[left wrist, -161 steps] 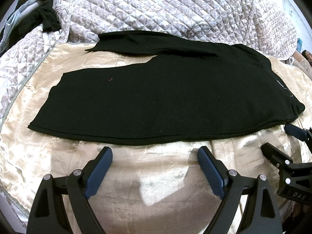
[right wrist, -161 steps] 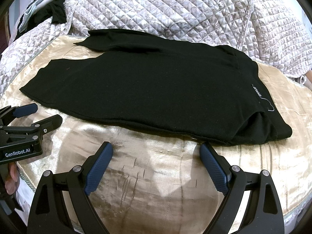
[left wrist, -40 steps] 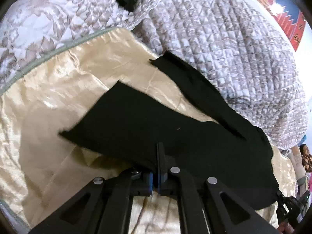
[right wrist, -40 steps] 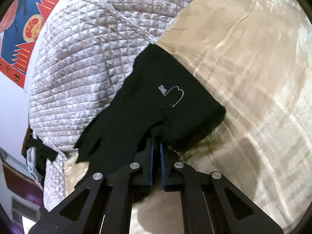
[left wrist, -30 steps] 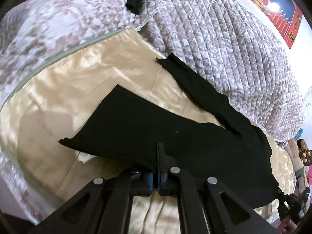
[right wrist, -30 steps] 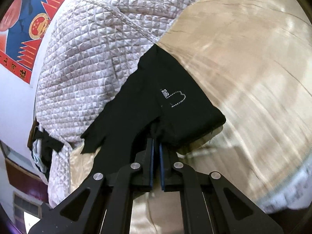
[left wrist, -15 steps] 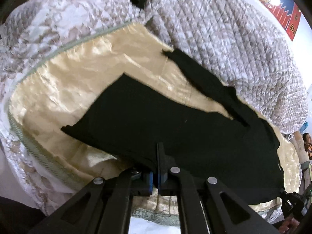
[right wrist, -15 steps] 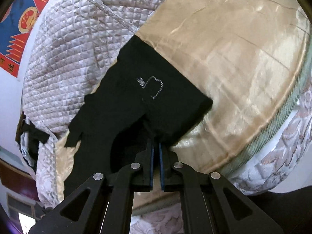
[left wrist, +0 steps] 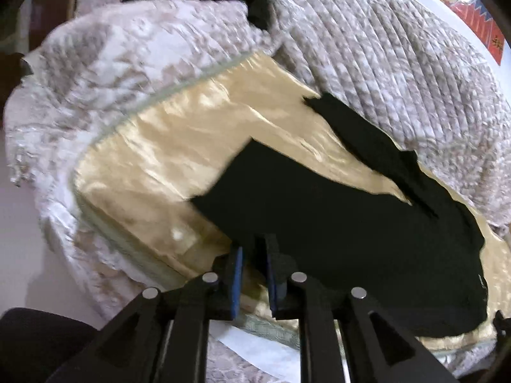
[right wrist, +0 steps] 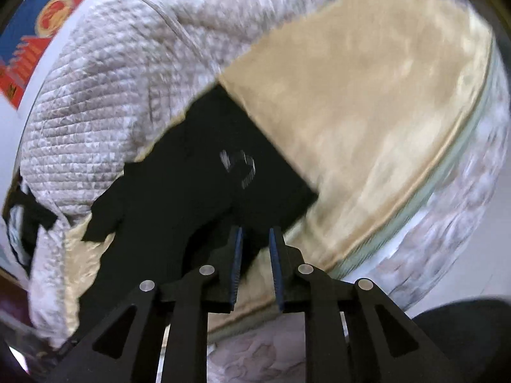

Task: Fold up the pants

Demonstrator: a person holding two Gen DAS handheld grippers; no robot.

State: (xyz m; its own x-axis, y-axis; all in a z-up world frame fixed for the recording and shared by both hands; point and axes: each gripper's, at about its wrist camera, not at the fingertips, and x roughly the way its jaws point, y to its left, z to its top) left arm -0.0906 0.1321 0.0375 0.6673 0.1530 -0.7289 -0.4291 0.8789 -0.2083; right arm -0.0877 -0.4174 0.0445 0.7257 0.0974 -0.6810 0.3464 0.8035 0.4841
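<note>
Both grippers are letting go. Left gripper (left wrist: pixel 254 274): a second ago clamped shut on the near edge of the black pants (left wrist: pixel 335 223); now the fingers are opening, a gap shows between the blue pads, and the hem sits at 12 o'clock just past the tips, not pinched. Right gripper (right wrist: pixel 255 265): same story, fingers opening, waistband corner of the pants (right wrist: pixel 198 172) just ahead of the tips, cloth no longer pressed.

Pants now lie flat on the gold satin sheet (left wrist: pixel 166 146) of the bed, dragged closer to the mattress edge than a few seconds back; quilted cover (left wrist: pixel 399 73) bunched behind at 1 o'clock. One leg strays toward 1 o'clock, not stacked on the other.

Meaning, as I judge it: repositioning done, release underway, actual fold not started.

Writing: small white stitched mark on the waistband (right wrist: pixel 239 166), blurred, unreadable. Red-blue wall poster (right wrist: pixel 35 28), characters too small to read.
</note>
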